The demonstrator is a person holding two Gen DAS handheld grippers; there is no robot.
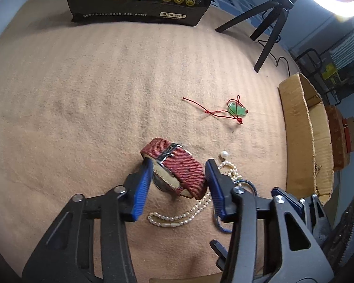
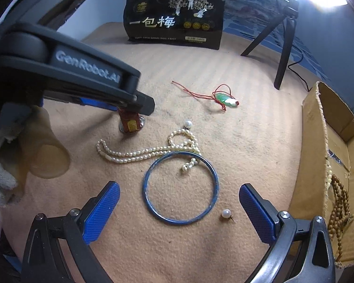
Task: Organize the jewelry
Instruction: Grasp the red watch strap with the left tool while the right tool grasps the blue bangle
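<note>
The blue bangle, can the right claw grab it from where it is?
Probably yes. The right claw is open, with the blue bangle lying flat between its fingers. Only the pearl necklace overlaps the bangle's far edge, so it might snag.

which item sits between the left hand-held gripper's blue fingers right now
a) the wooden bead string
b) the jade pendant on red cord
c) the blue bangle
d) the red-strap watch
d: in the left wrist view the left hand-held gripper has its blue fingers either side of the red-strap watch, while the blue bangle lies on the cloth in front of the right one.
</note>
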